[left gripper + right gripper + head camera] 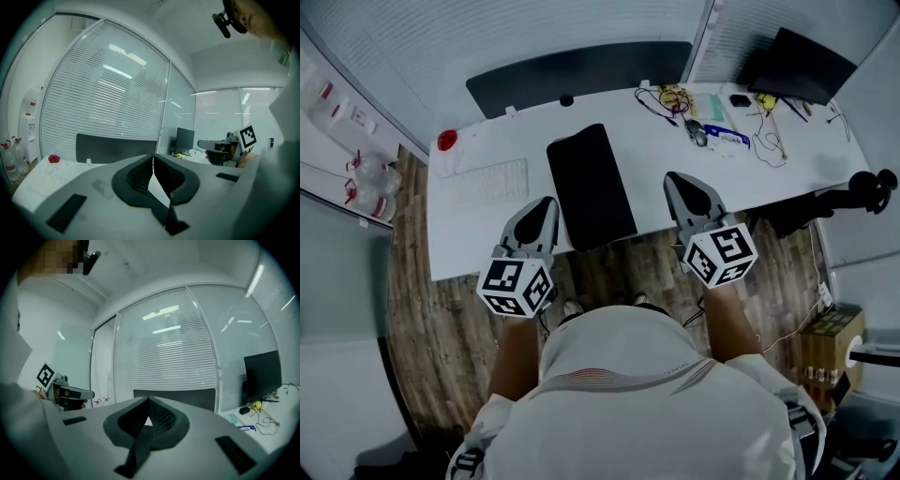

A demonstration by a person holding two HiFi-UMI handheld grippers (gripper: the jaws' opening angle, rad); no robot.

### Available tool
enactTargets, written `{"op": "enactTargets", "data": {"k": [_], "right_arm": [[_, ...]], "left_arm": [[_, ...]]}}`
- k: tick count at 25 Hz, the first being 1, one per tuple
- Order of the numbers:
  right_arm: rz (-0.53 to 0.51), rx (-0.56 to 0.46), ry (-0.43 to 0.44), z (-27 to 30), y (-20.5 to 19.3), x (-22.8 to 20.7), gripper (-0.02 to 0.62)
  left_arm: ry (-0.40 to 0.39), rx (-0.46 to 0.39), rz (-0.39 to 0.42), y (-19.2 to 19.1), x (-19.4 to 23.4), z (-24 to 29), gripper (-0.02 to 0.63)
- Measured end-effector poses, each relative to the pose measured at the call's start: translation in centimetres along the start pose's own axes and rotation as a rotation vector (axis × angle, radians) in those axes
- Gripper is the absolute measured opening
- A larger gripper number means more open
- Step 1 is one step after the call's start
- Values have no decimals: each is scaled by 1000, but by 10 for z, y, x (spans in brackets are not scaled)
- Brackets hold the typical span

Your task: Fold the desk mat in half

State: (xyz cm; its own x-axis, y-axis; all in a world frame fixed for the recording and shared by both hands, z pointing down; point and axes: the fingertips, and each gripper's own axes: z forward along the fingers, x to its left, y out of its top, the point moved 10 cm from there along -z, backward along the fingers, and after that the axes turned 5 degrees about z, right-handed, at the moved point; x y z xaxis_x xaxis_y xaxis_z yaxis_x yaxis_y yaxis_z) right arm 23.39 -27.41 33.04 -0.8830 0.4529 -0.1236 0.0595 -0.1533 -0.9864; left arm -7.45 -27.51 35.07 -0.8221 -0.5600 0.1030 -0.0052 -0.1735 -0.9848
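The black desk mat (591, 186) lies flat on the white desk (478, 234) as a narrow upright rectangle, reaching to the front edge. My left gripper (549, 201) hovers over the front edge just left of the mat, shut and holding nothing. My right gripper (671, 176) hangs just right of the mat, also shut and holding nothing. In the left gripper view the left gripper (153, 156) has its jaw tips meeting, with the right gripper's marker cube (248, 136) beyond. The right gripper view shows the right gripper (149, 399) with its tips together. Neither gripper view shows the mat.
A white keyboard (490, 181) lies left of the mat, and a red object (447, 141) sits at the back left. Tangled cables (670, 99), a mouse (697, 132) and a monitor (802, 64) fill the back right. A dark panel (581, 73) lines the desk's rear edge.
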Motion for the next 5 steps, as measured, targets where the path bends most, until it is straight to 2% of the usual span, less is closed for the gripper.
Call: {"op": "enactTargets", "data": {"k": [5], "right_arm": [[-1,1,13,4,-1,5,51]], "left_arm": [[4,2,0,0,4,-4,20]]}}
